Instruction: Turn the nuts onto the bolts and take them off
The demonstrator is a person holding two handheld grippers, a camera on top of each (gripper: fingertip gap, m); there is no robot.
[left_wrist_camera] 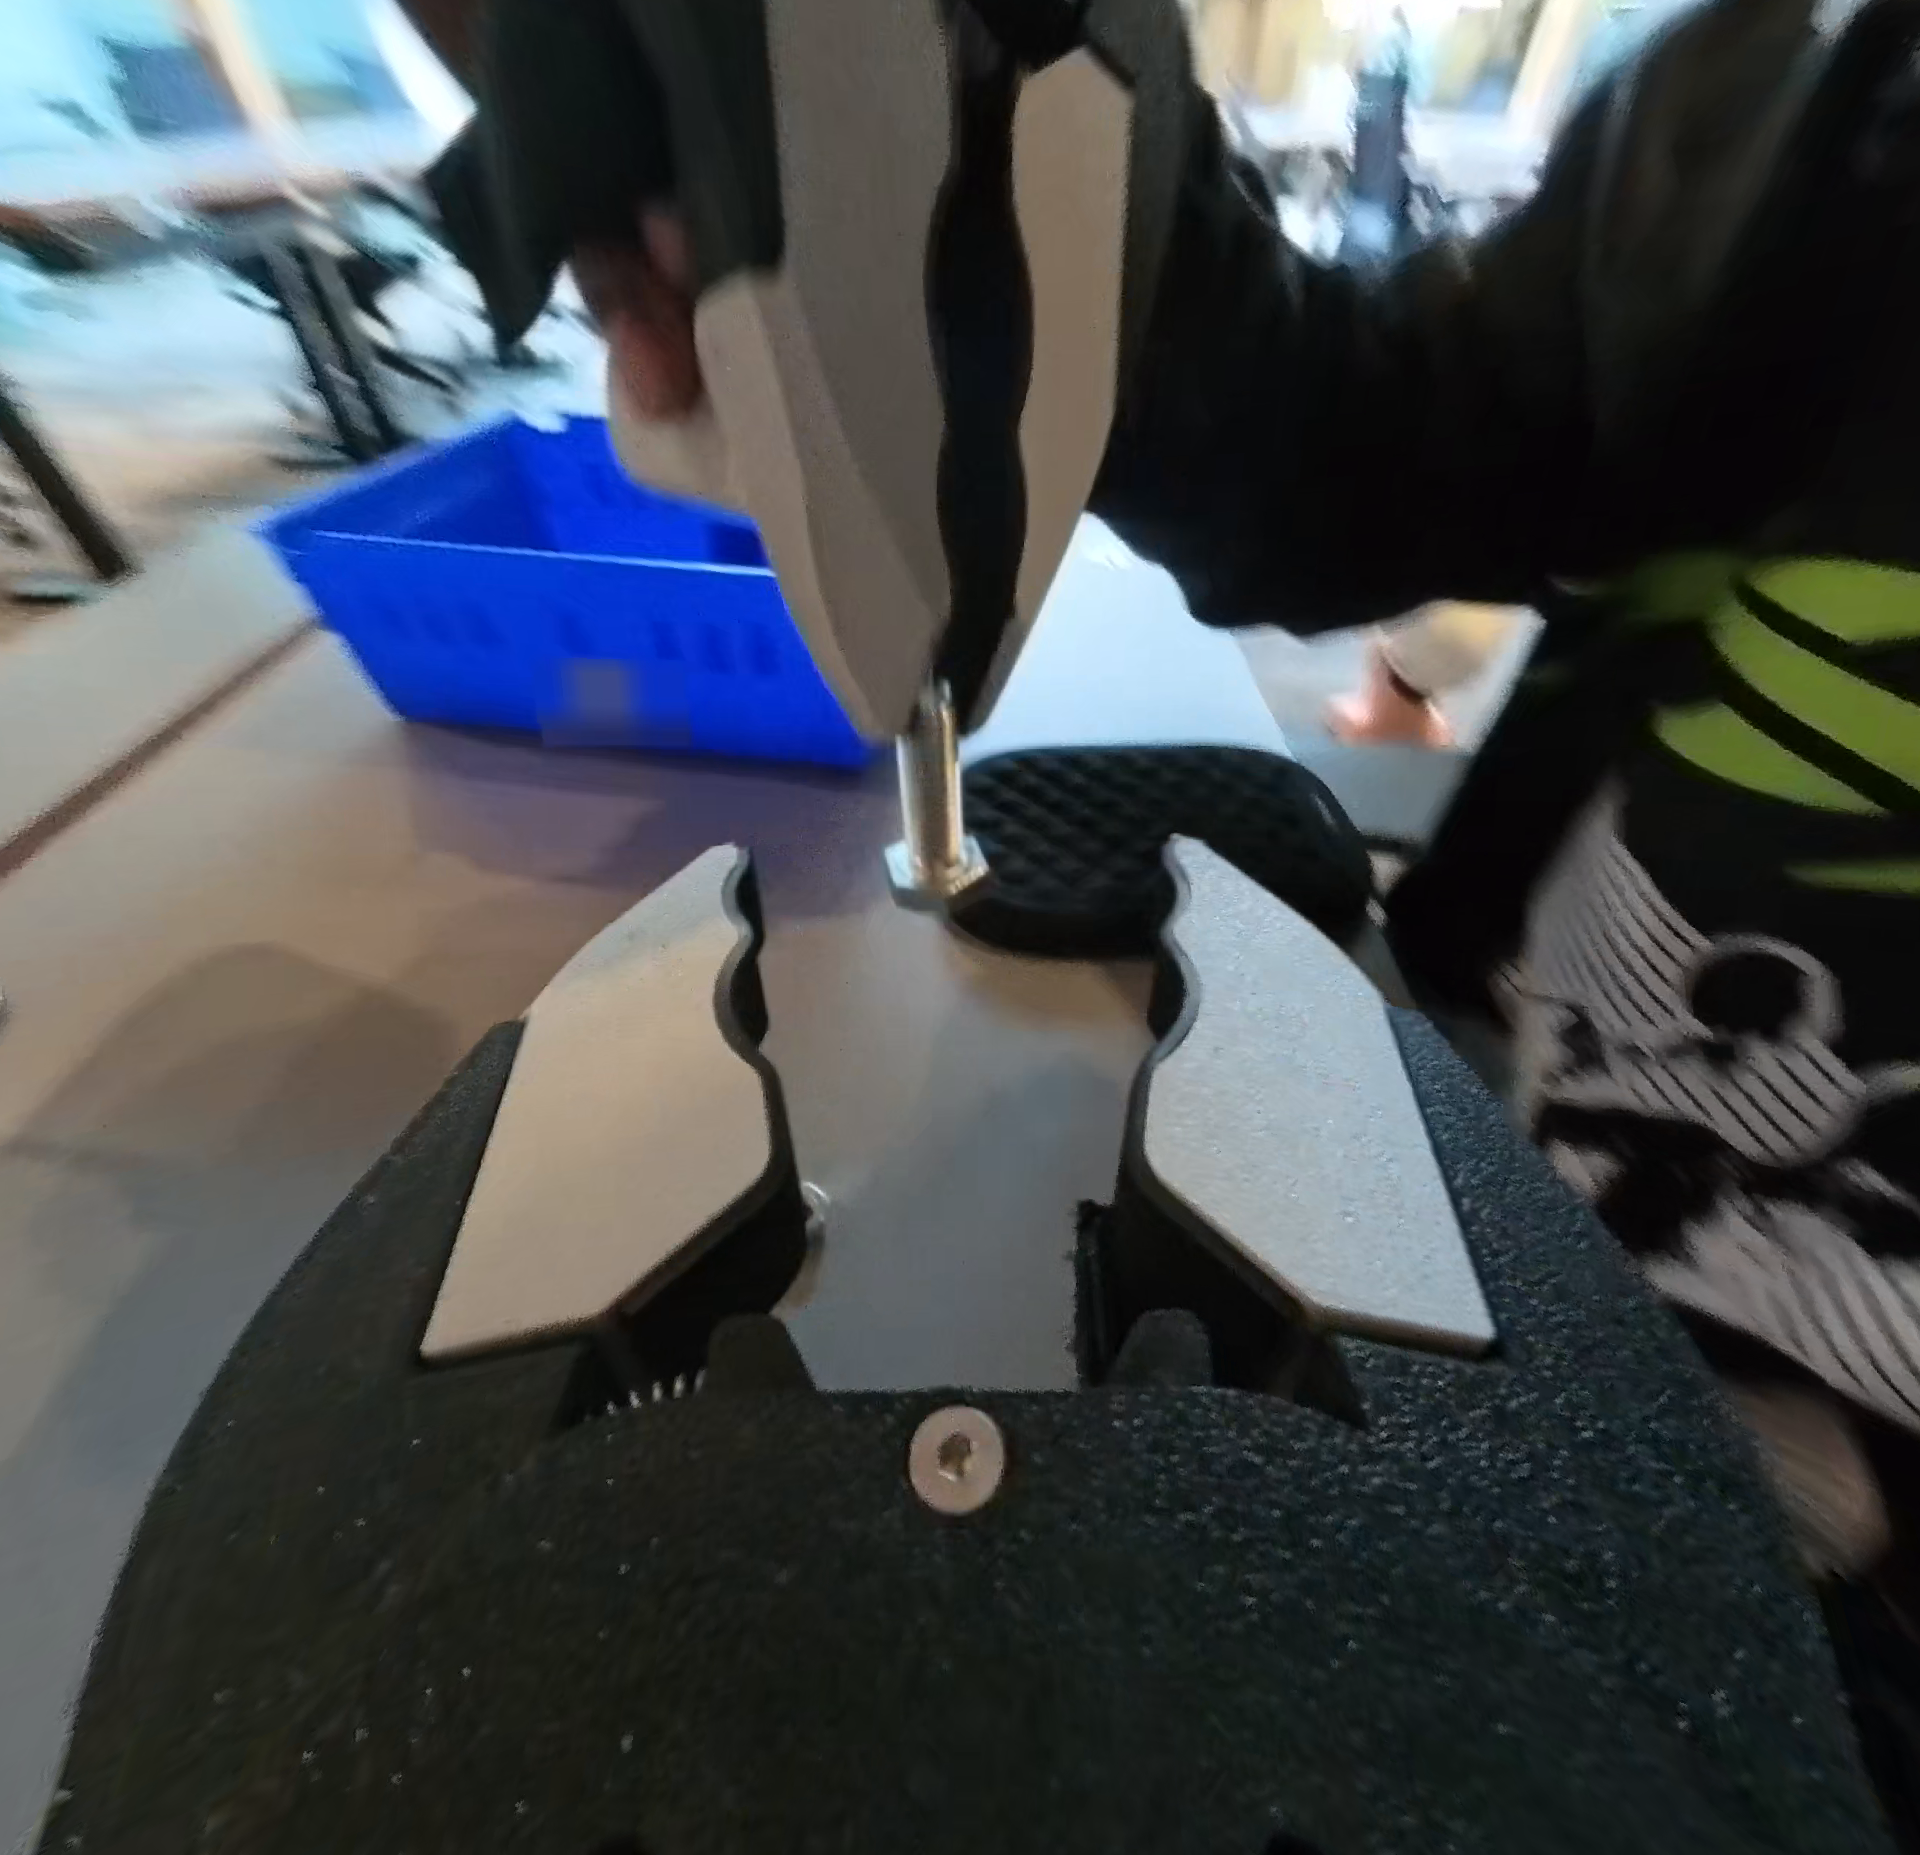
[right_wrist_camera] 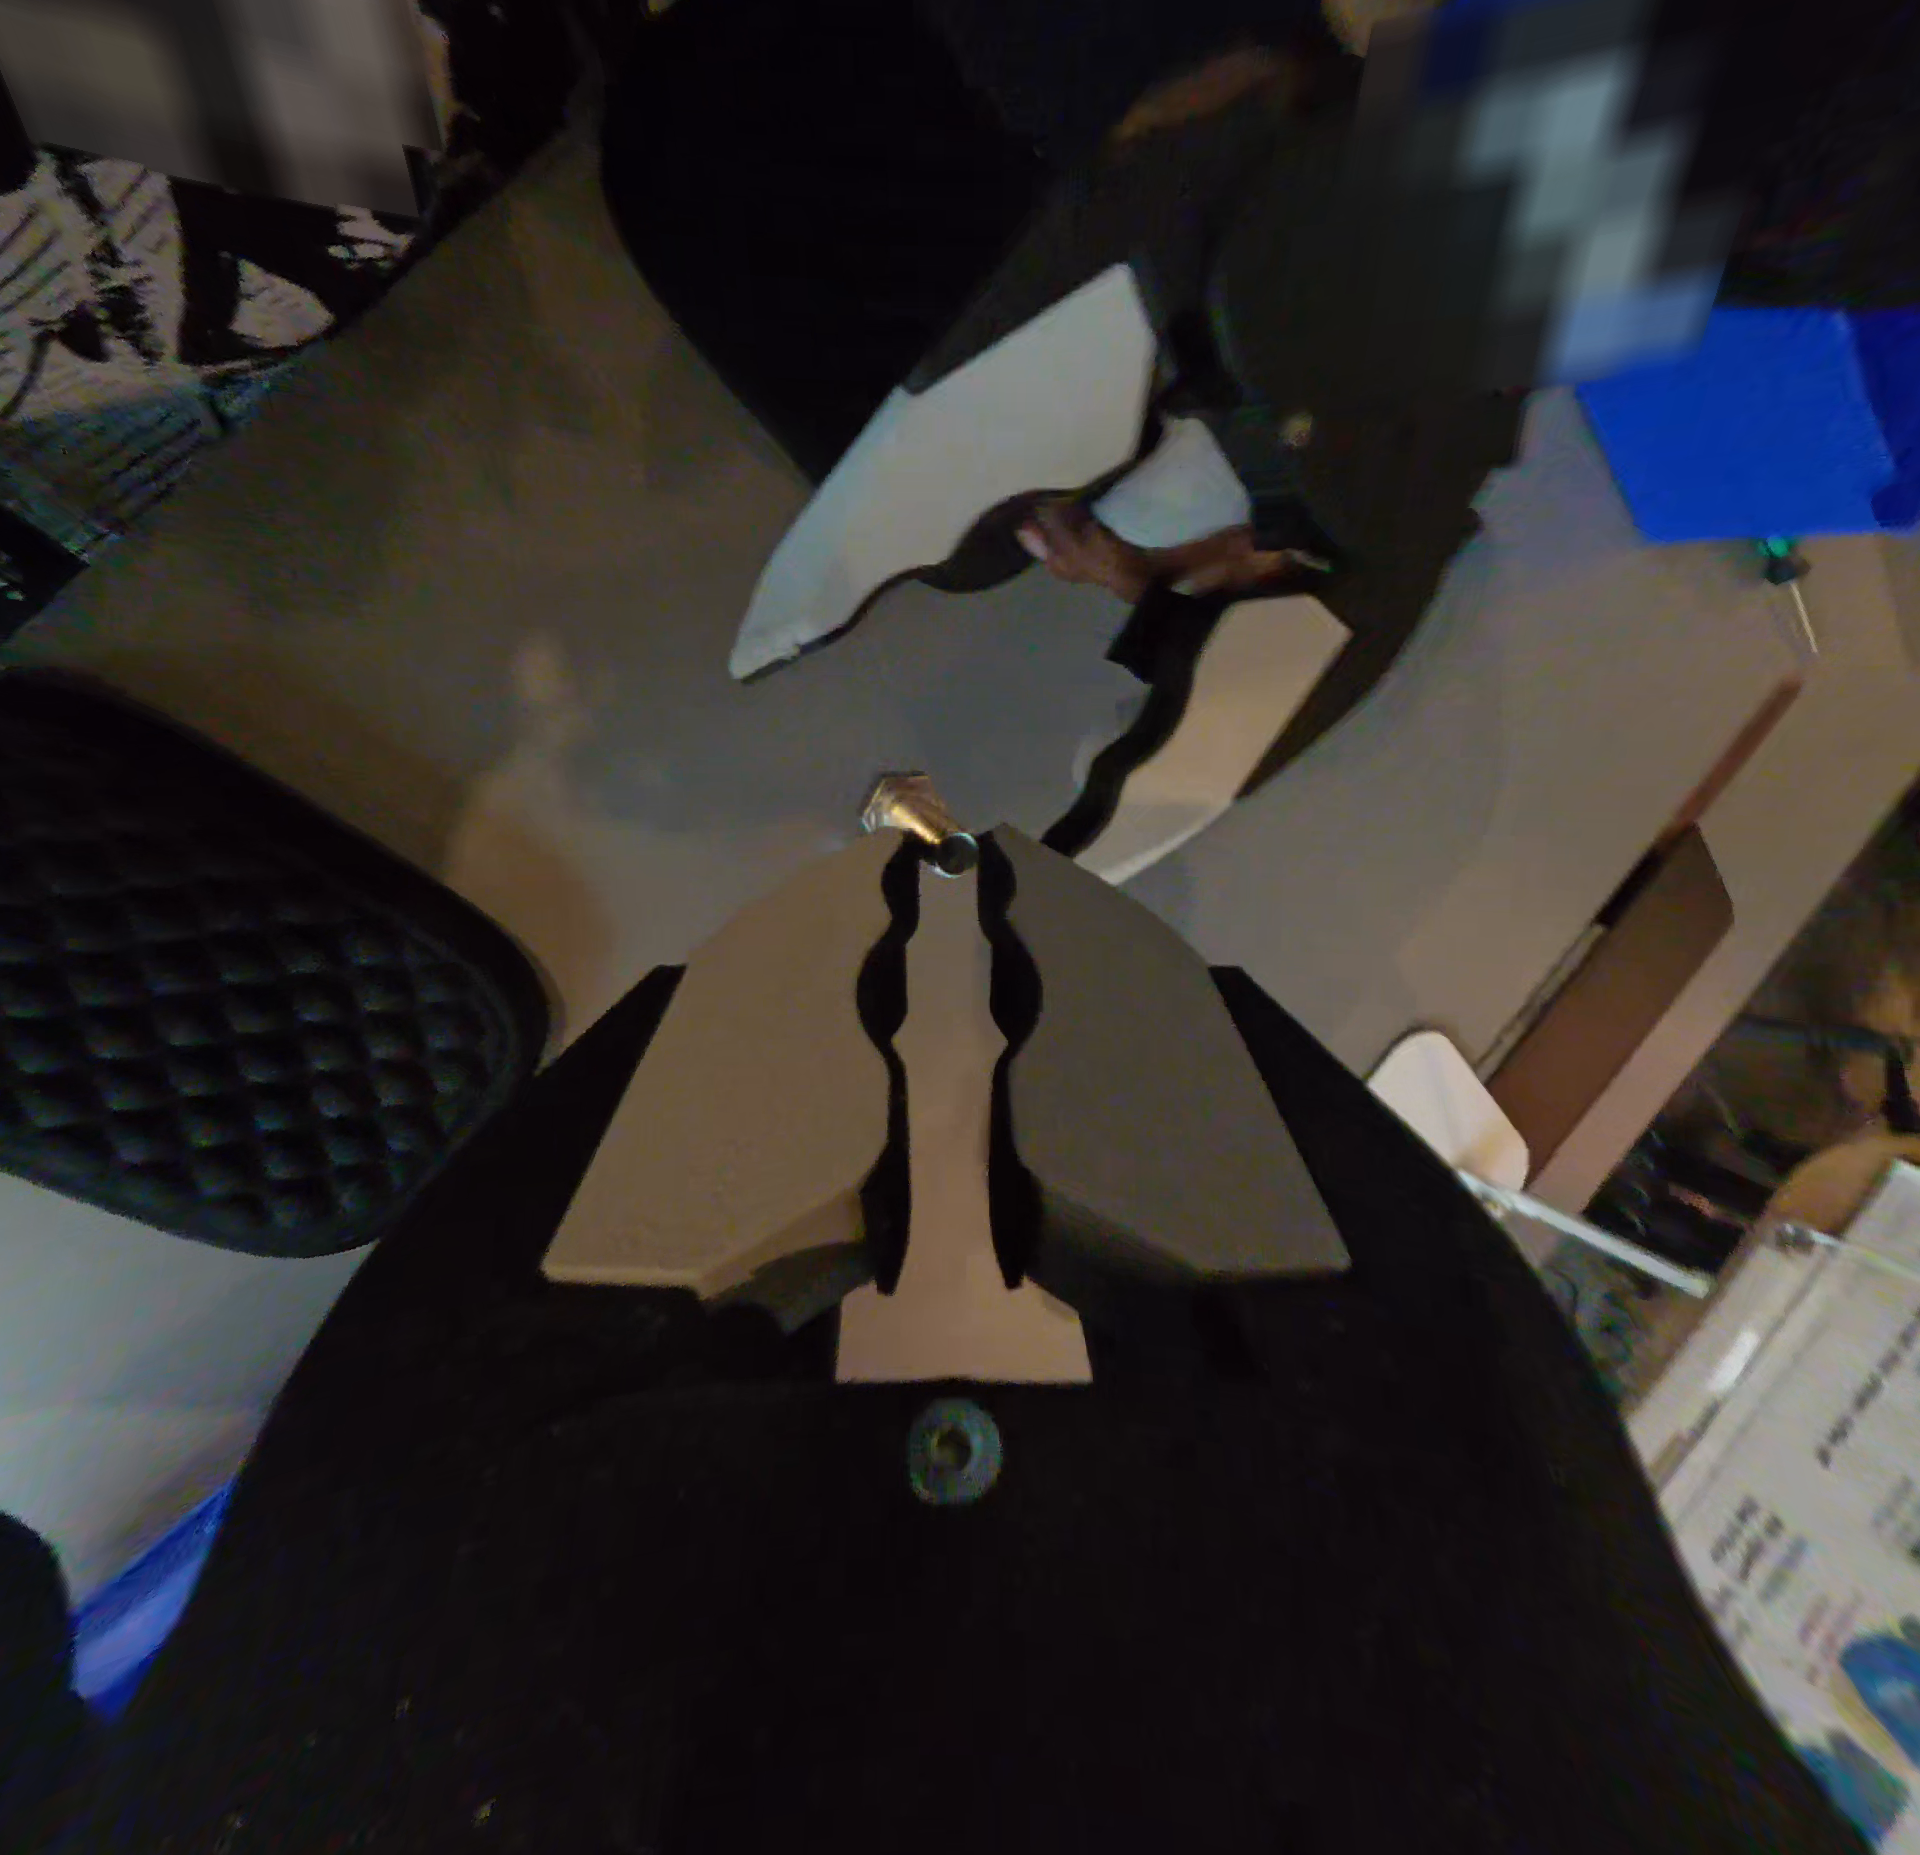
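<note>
A silver bolt (left_wrist_camera: 928, 782) stands upright on the grey table (left_wrist_camera: 260, 922) with a hex nut (left_wrist_camera: 928, 883) at its lower end. My right gripper (left_wrist_camera: 938, 702) comes down from above and is shut on the bolt's top end. In the right wrist view its fingertips (right_wrist_camera: 948, 847) pinch the round bolt end, with the nut (right_wrist_camera: 896, 797) just beyond. My left gripper (left_wrist_camera: 958, 858) lies low over the table, open and empty, its tips on either side of the nut without touching it. It also shows, open, in the right wrist view (right_wrist_camera: 945, 740).
A blue plastic bin (left_wrist_camera: 540, 600) stands on the table behind the bolt and also shows in the right wrist view (right_wrist_camera: 1745, 434). A black textured pad (left_wrist_camera: 1143, 839) lies just right of the bolt. A person's dark sleeve (left_wrist_camera: 1455, 351) reaches in from the right. Papers (right_wrist_camera: 1787, 1390) lie at the table's side.
</note>
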